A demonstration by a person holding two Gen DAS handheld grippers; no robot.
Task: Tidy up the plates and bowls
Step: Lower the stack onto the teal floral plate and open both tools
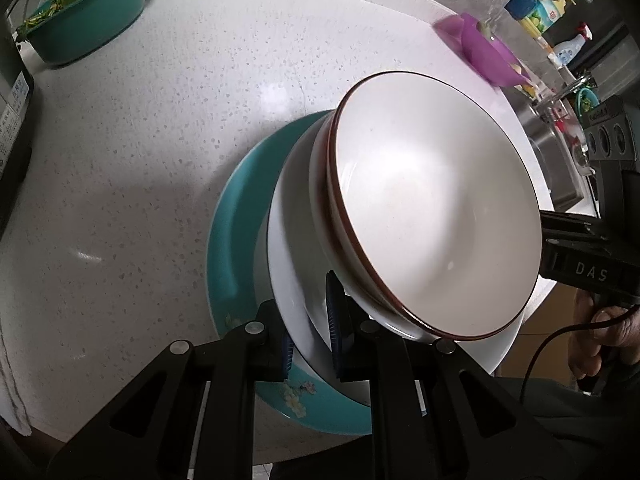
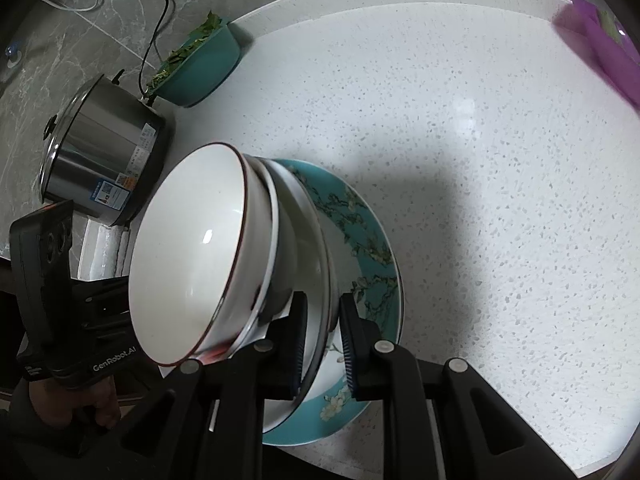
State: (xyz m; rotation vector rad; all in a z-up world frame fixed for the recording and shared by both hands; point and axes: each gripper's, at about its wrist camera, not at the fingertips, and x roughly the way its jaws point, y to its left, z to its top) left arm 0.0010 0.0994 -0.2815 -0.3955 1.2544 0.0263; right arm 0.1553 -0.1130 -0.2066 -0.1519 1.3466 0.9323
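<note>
White bowls (image 1: 432,216) nested on a white plate (image 1: 296,300) over the teal floral plate (image 1: 236,232) hang just above the speckled desk (image 1: 120,200), my left hand-held gripper (image 1: 310,336) and right hand-held gripper (image 2: 324,344) each clamped on opposite plate rims, so I should lower both evenly, keeping the stack level.

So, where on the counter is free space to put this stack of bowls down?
The speckled counter is bare across its middle, between the green bowl of leaves at the back and the purple bowl. It is crowded by the steel pot and toward the sink. Both grippers clamp the stack.
</note>
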